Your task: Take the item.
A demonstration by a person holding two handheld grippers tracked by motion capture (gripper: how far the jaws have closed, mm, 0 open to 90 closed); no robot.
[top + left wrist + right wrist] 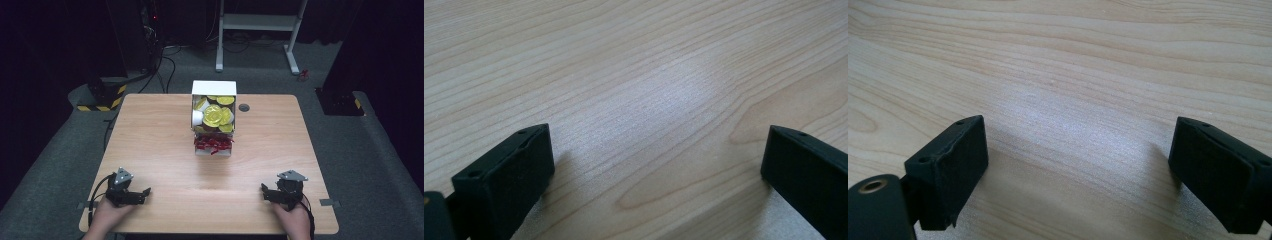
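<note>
- A white box of gold foil-topped cups stands at the tabletop's far centre, red pieces spilling before it.
- Left gripper and right gripper rest near the front edge, jaws wide apart, empty.
- The cups look light and crushable; best gripped gently by their sides.

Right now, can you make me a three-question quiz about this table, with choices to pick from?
1. Where is the white box?
A. far middle of the table
B. near left corner
C. on the floor

2. What colour are the shiny round things in the box?
A. blue
B. gold
C. pink

3. How do the jaws of the left gripper stand?
A. shut tight
B. clamped on a coin
C. wide apart, holding nothing

Answers: 1 A, the high view shows it at the far middle. 2 B, they gleam gold-yellow. 3 C, the left gripper view shows bare wood between them.
</note>
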